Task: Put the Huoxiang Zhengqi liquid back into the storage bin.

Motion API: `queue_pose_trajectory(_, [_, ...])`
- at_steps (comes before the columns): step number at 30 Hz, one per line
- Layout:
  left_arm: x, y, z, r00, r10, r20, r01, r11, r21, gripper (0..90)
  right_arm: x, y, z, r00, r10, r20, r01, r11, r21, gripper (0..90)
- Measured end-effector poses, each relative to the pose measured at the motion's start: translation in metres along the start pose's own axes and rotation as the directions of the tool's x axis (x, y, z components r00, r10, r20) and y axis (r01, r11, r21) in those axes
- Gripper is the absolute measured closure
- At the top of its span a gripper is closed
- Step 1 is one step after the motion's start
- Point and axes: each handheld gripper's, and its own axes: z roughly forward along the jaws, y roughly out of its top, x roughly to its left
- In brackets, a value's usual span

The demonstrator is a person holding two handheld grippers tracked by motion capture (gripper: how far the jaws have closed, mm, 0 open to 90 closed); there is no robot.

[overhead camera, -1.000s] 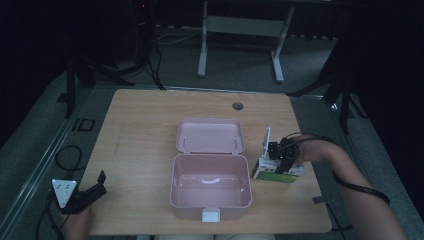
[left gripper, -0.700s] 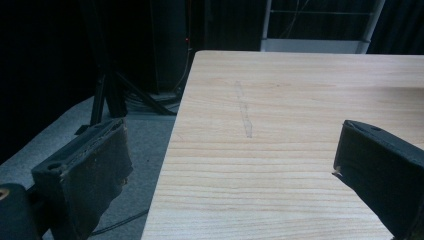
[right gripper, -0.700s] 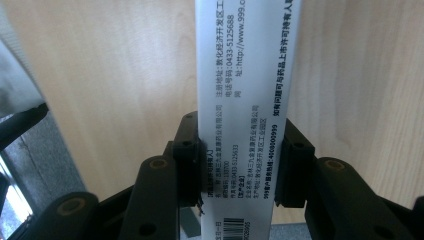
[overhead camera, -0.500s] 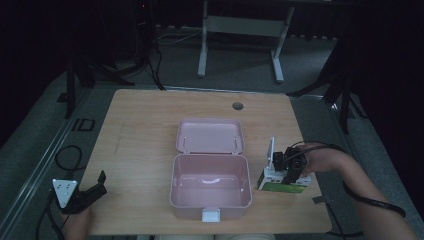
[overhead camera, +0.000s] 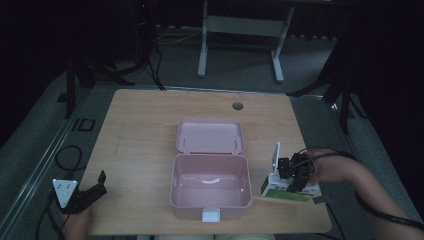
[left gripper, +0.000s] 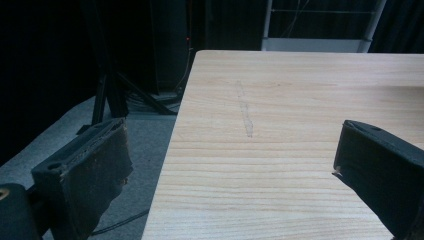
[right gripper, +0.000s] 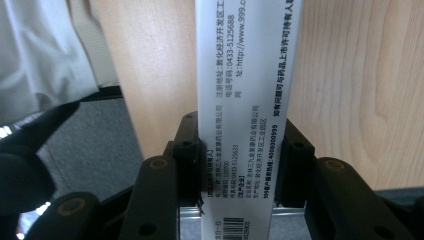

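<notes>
A dim room with dark floor and metal stand legs surrounds a pale wooden bench. In the middle of it sits a pink plastic box with its hinged lid thrown back flat behind it; the inside looks empty. Near the right front edge of the bench, just beside the pink box but apart from it, the right tool has its jaws pressed against the two long sides of a small cardboard carton. The carton is white with a green face and carries black printed text and a barcode near the gripped end. In the high view one flap or end of it stands up while the body lies low on the wood.

The carton is likely light and thin-walled, so it should crush or bow if squeezed hard. The narrow sides, where the jaws sit now, seem the stiffest place to hold, and the smooth printed card may slip if the grip is loose.

The left tool rests at the left front corner of the bench with its jaws spread wide and nothing between them
</notes>
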Motion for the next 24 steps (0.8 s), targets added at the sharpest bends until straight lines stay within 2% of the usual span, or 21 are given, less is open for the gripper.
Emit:
queue_pose_trajectory(7, [0.0,0.0,0.0,1.0,0.0,-0.001,0.0,1.0,0.001,2.1,0.015,-0.001,-0.011,0.9997,-0.026,-0.006,0.026,1.0,-0.003,61.9])
queue_pose_trajectory(12, [0.0,0.0,0.0,1.0,-0.001,-0.001,0.001,1.0,-0.001,2.1,0.02,0.001,-0.034,0.9997,-0.023,0.007,0.023,1.0,-0.002,61.9])
queue_pose_trajectory(22, [0.001,0.0,0.0,1.0,-0.004,0.001,0.004,1.0,-0.001,2.1,0.022,0.01,-0.08,0.9982,-0.016,0.058,0.016,1.0,-0.008,61.9])
queue_pose_trajectory(23, [0.001,0.0,0.0,1.0,-0.004,0.001,0.004,1.0,-0.001,2.1,0.022,0.01,-0.08,0.9982,-0.016,0.058,0.016,1.0,-0.008,61.9])
queue_pose_trajectory(24, [0.001,0.0,0.0,1.0,-0.005,0.002,0.005,1.0,-0.001,2.1,0.023,0.012,-0.088,0.9977,-0.018,0.066,0.018,1.0,-0.008,61.9])
